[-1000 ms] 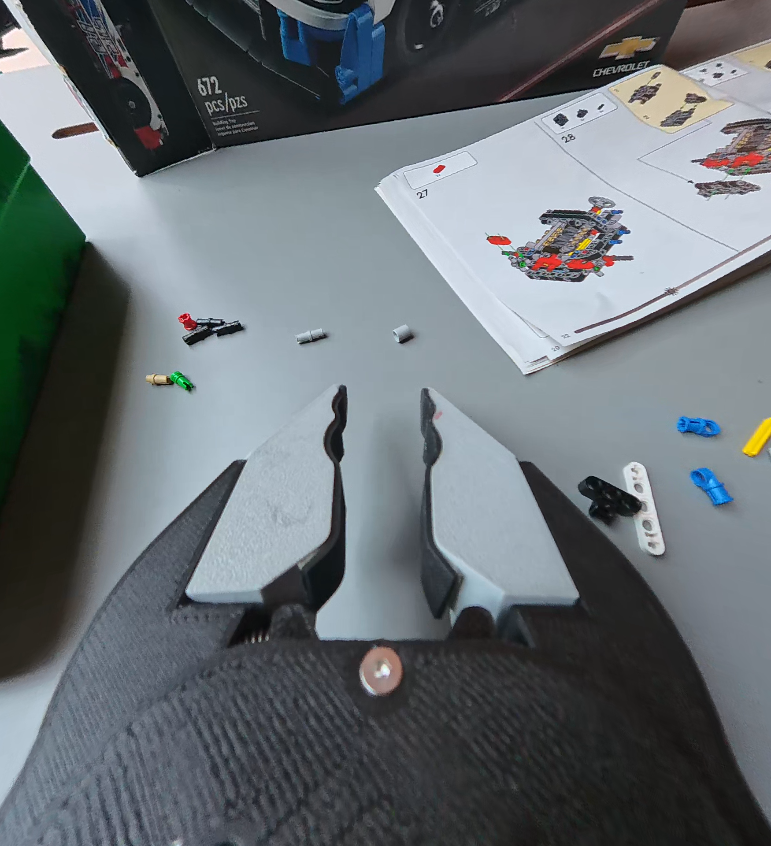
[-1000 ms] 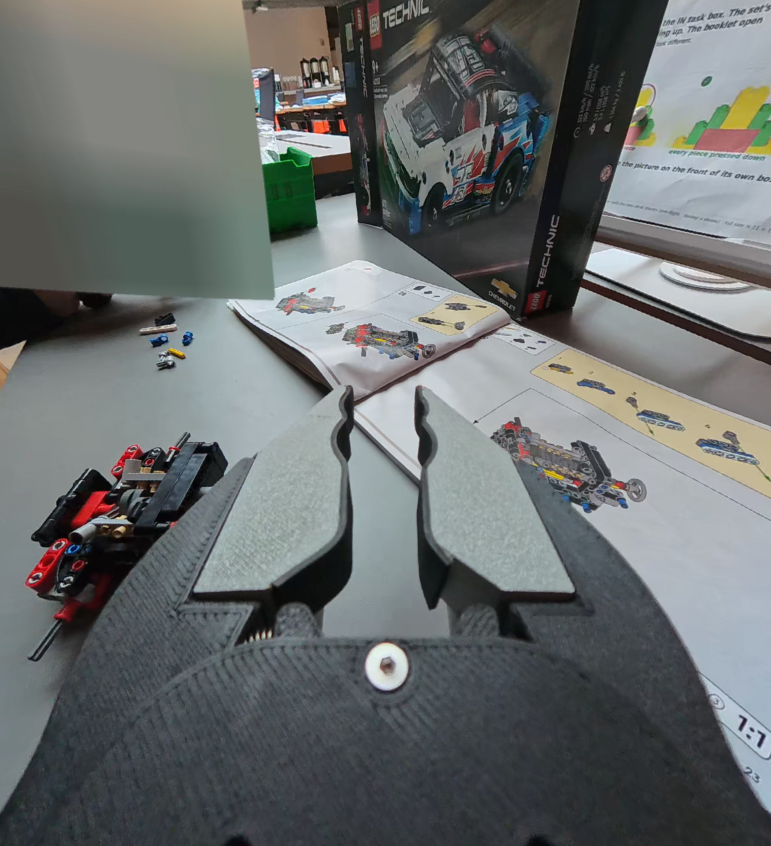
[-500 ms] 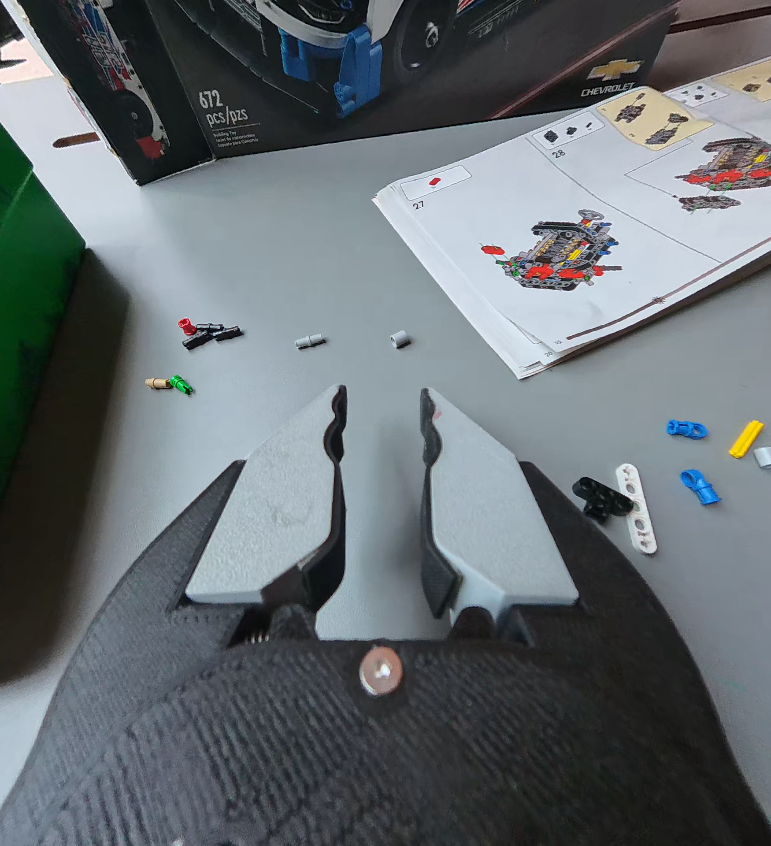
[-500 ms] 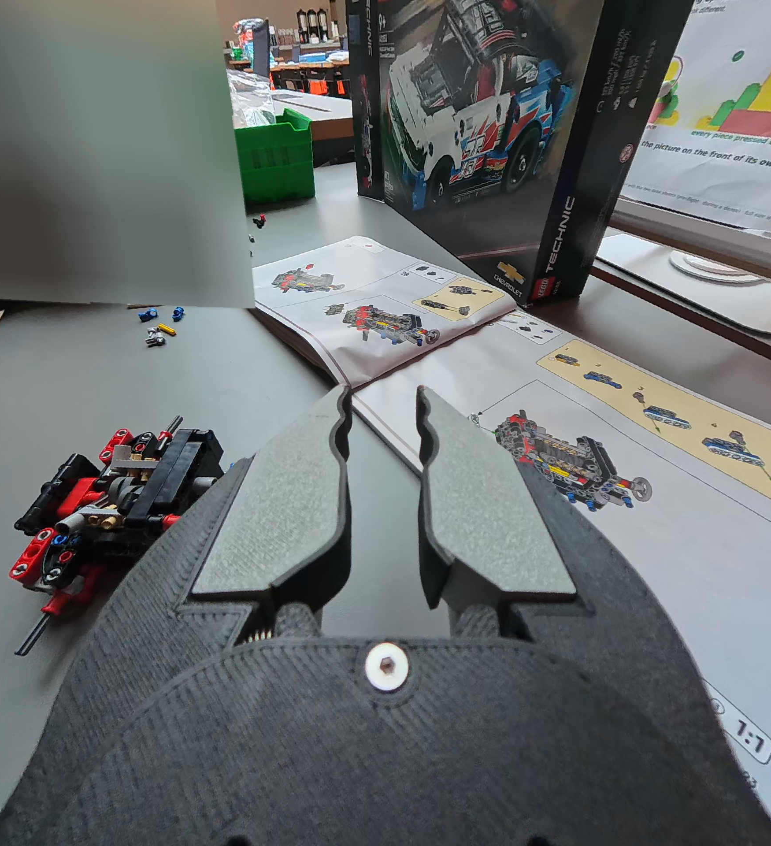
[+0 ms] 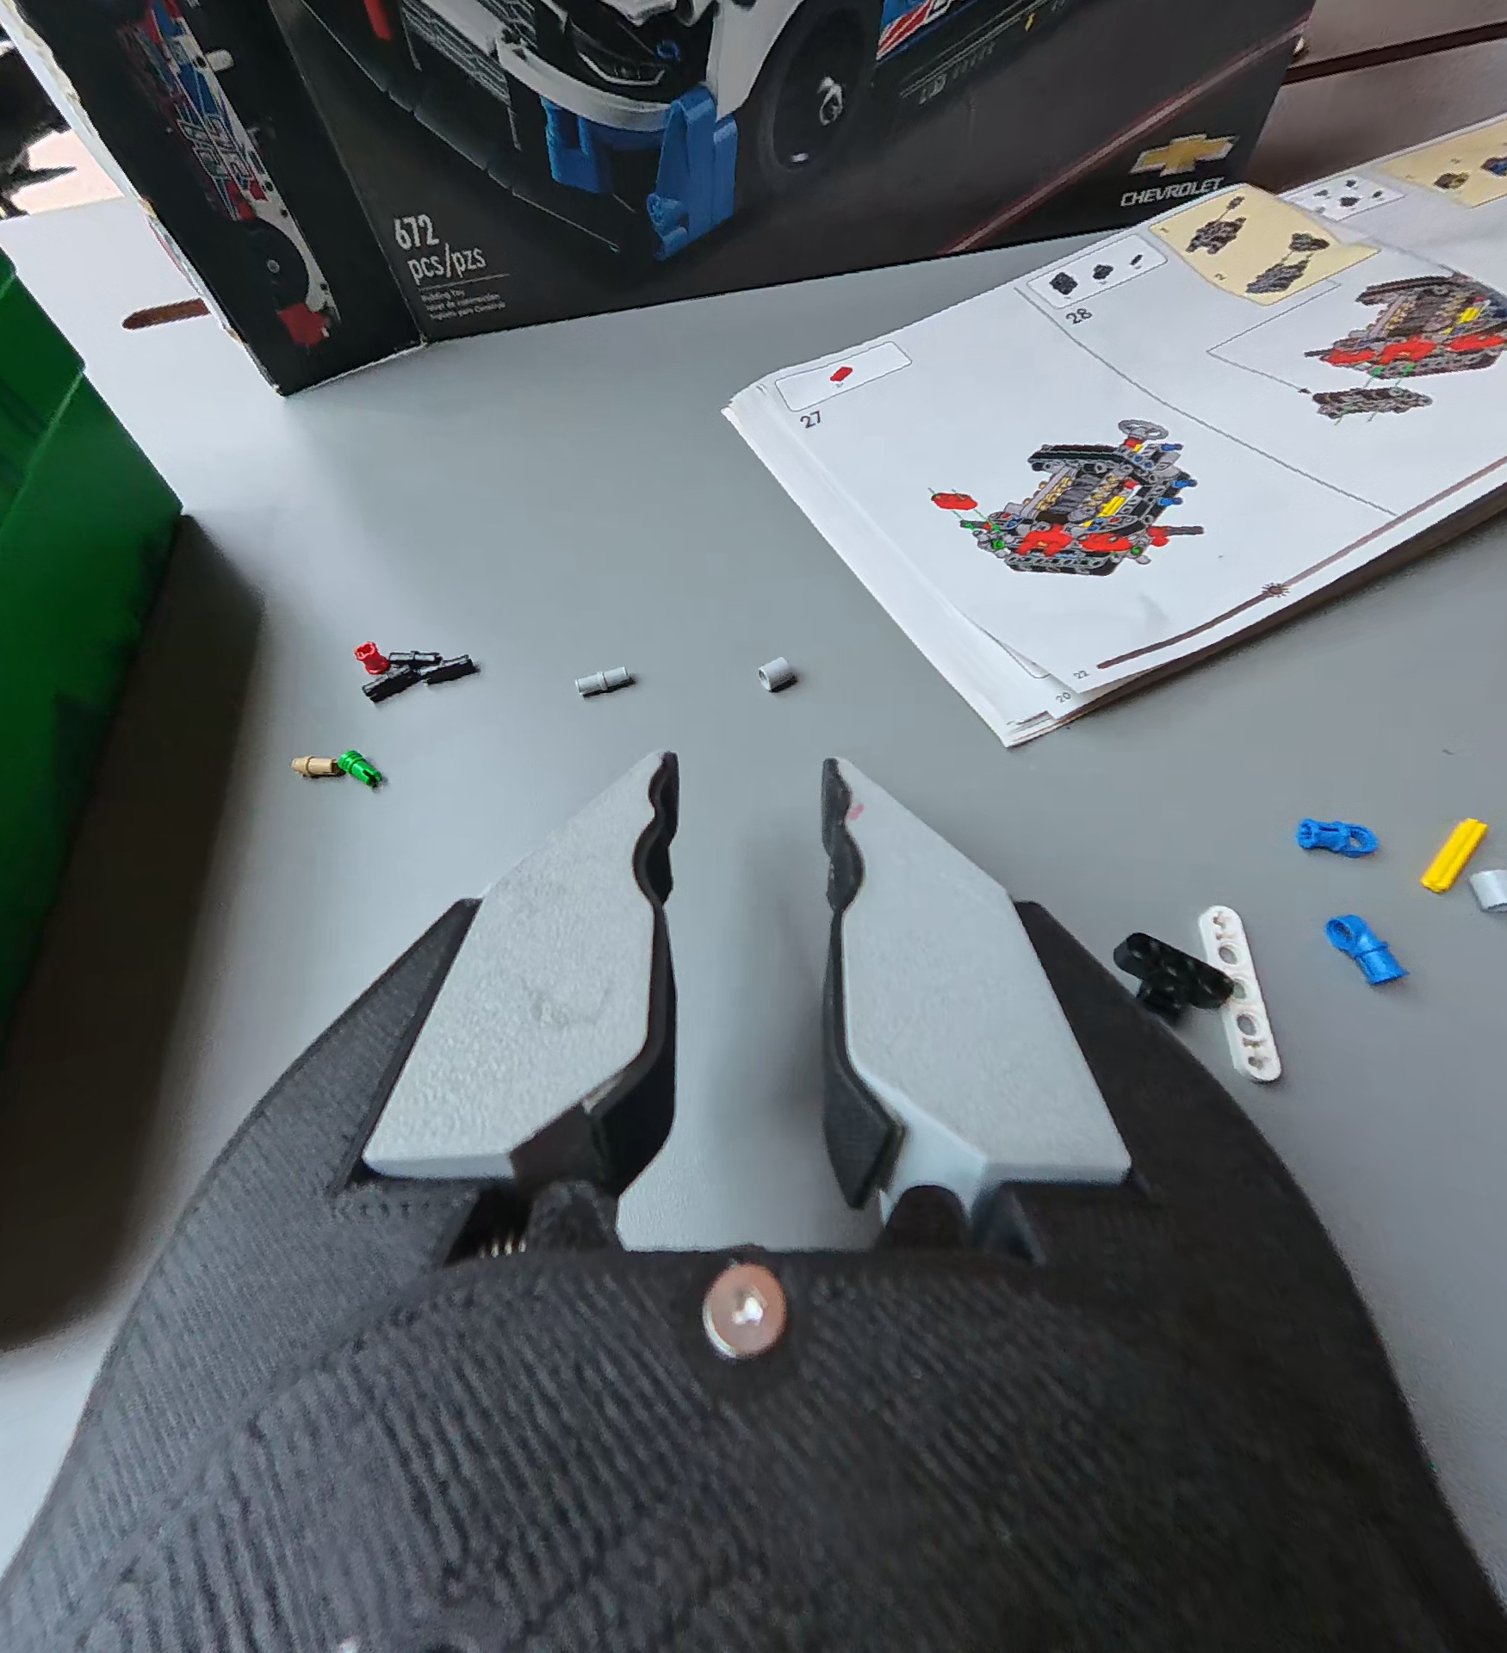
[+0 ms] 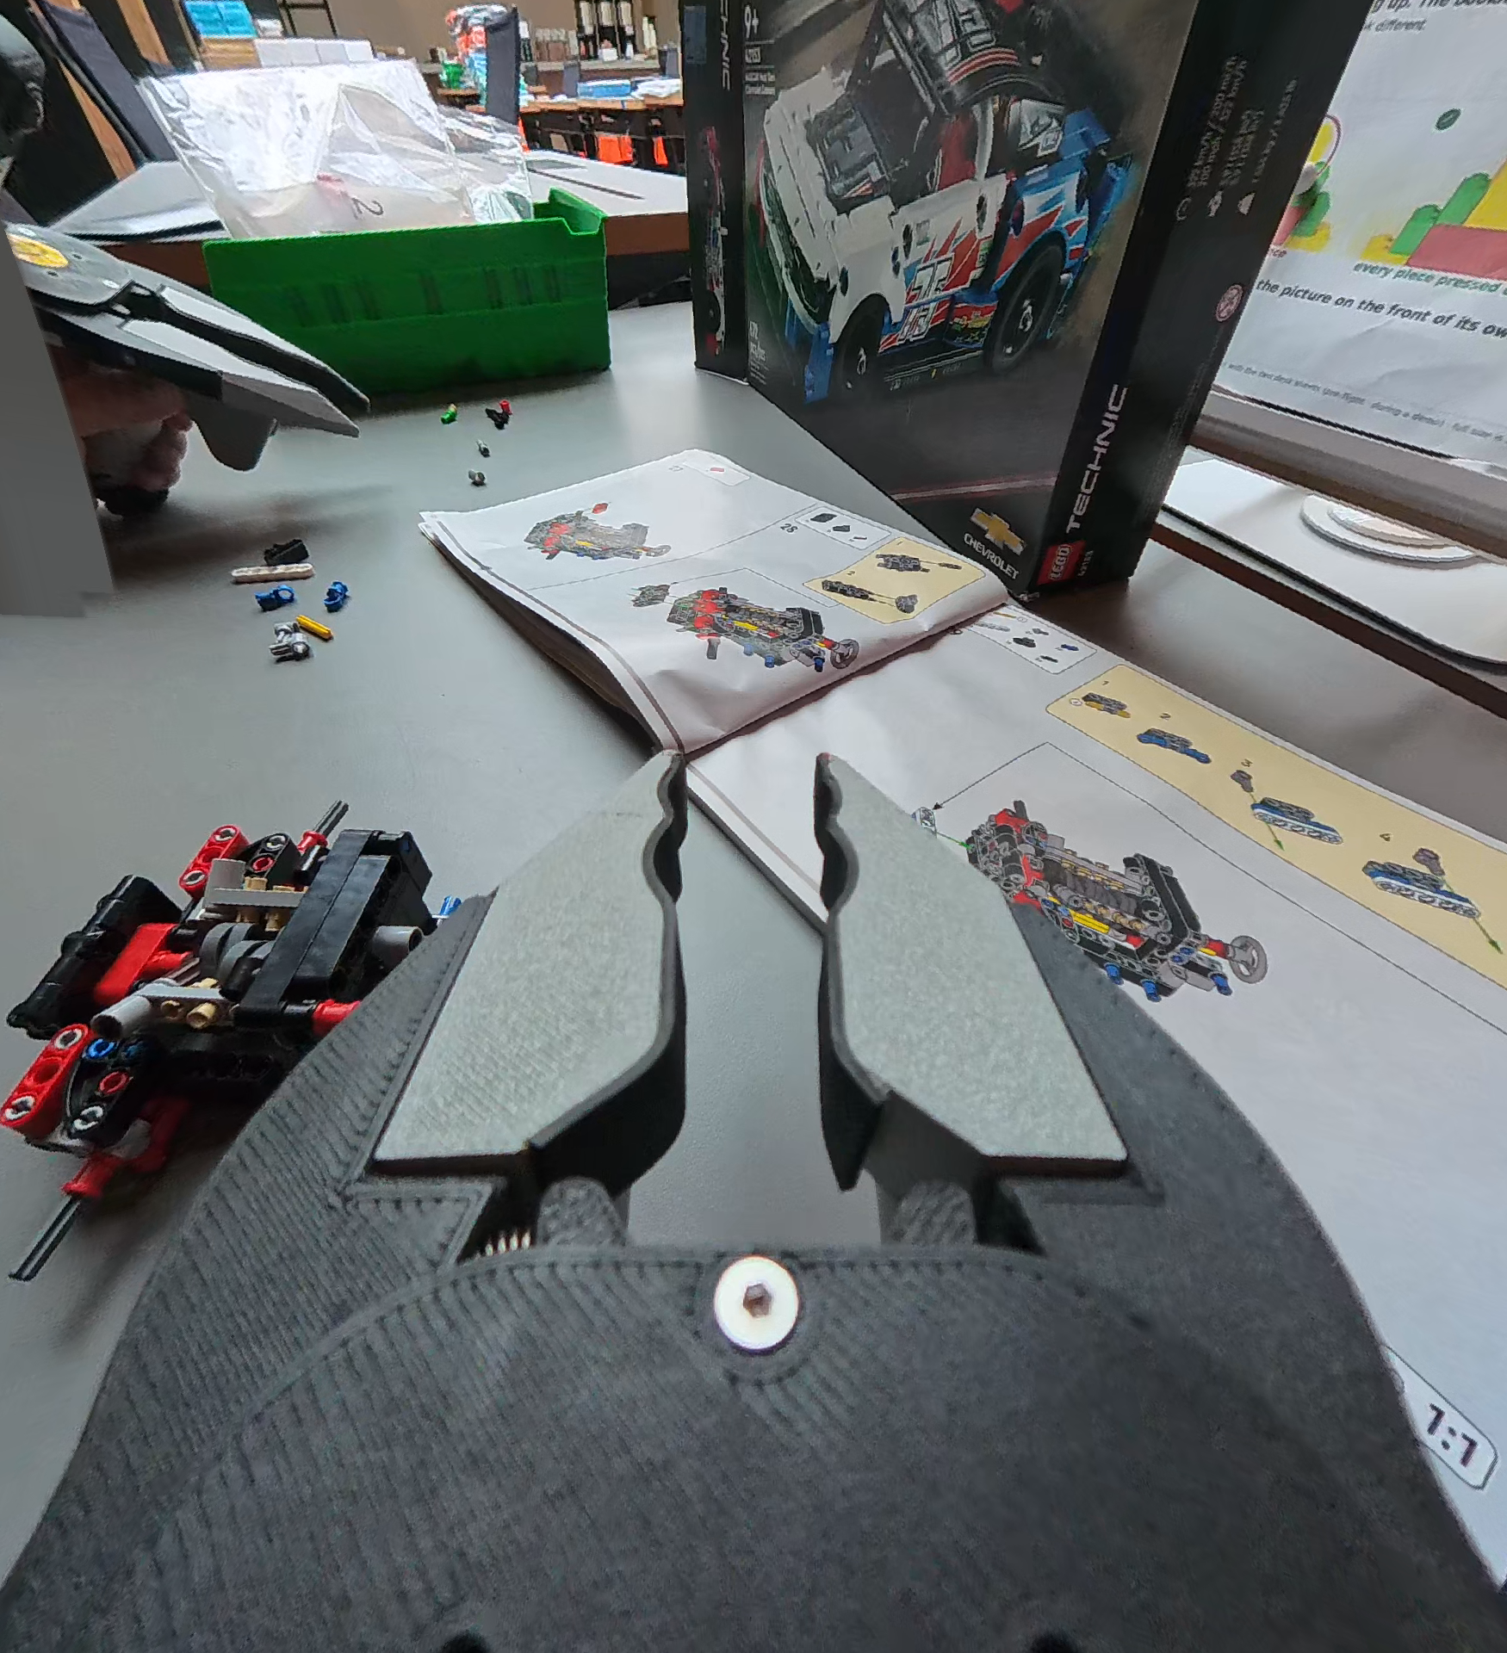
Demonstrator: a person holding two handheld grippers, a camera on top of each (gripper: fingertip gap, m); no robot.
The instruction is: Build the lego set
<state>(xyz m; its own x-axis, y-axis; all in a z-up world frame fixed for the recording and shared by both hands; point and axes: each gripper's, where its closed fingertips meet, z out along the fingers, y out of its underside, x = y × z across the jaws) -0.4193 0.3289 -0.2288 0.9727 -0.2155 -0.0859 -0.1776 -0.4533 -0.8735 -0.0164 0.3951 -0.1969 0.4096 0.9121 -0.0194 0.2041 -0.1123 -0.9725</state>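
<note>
My left gripper point(image 5: 750, 769) is open and empty above the grey table, just short of a small grey bush point(image 5: 777, 673) and a grey pin point(image 5: 604, 682). Black and red pins point(image 5: 410, 666) and a tan and green pin point(image 5: 338, 767) lie to its left. Blue, yellow, grey, black and white pieces point(image 5: 1349, 903) lie to its right. My right gripper point(image 6: 748, 769) is open and empty at the edge of the open instruction booklet point(image 6: 732, 590). The partly built black and red model point(image 6: 213, 966) lies to its left. The left gripper point(image 6: 222, 367) shows at the far left there.
A green bin point(image 5: 7, 626) stands at the left and shows at the back in the right wrist view point(image 6: 410, 286). The black set box point(image 6: 956, 268) stands upright behind the booklet. A large printed sheet point(image 6: 1269, 1029) lies under my right gripper. The gap from one gripper's tips to the other's is roughly 40 cm. To the small grey bush point(image 5: 777, 673): left tips about 6 cm, right tips about 40 cm. From the left gripper's tips to the grey pin point(image 5: 604, 682) is close to 7 cm. It is also in sight in the right wrist view point(image 6: 486, 449).
The left gripper has drawn slightly nearer the small grey pieces. The right wrist view has swung left and tilted up, bringing the green bin and the left gripper into sight. Both stay open.
</note>
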